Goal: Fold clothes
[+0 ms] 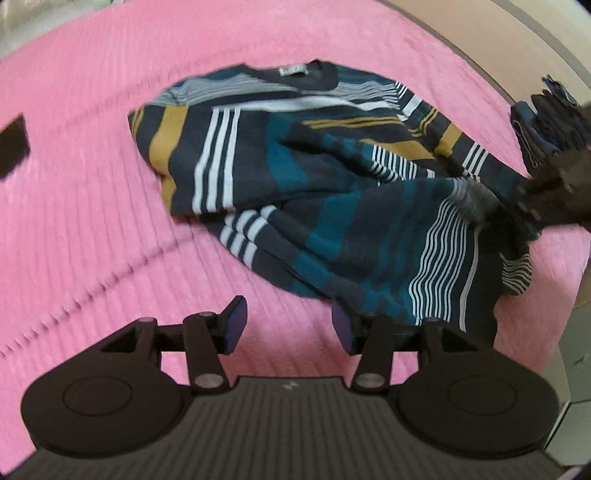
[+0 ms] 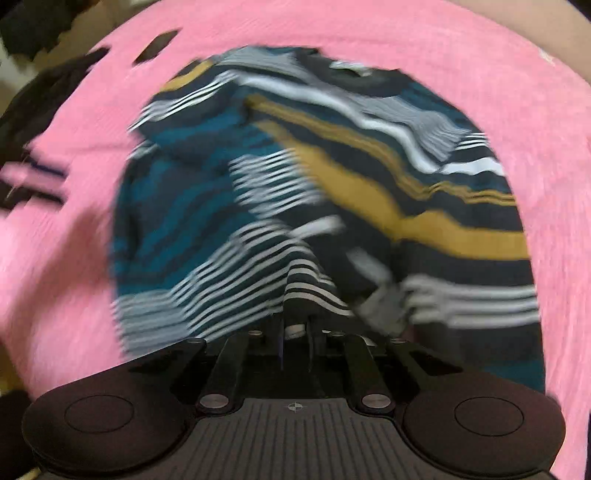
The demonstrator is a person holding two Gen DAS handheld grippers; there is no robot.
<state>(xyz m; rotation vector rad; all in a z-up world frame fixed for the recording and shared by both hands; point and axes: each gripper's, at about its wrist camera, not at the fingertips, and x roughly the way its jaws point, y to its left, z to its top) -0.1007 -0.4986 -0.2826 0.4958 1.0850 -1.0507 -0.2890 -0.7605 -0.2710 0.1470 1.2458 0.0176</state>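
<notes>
Right gripper (image 2: pixel 295 325) clenched on shirt (image 1: pixel 314 192) hem — soft, limp, light; left gripper (image 1: pixel 288 325) spread, empty — grab near hem.

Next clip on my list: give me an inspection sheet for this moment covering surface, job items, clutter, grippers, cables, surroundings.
Surface: pink ribbed bedspread, wrinkled in places.
Job's things: striped shirt lying crumpled on the bedspread, neck label at the far side; not yet folded flat.
Clutter: dark folded clothes at the right edge; a dark flat object at the left edge, too cropped to identify.
Grippers: left gripper open, empty, at the shirt's near edge; right gripper shut on shirt fabric, view motion-blurred.
Cables: nothing seen.
Surroundings: beige wall or headboard beyond the bed.
</notes>
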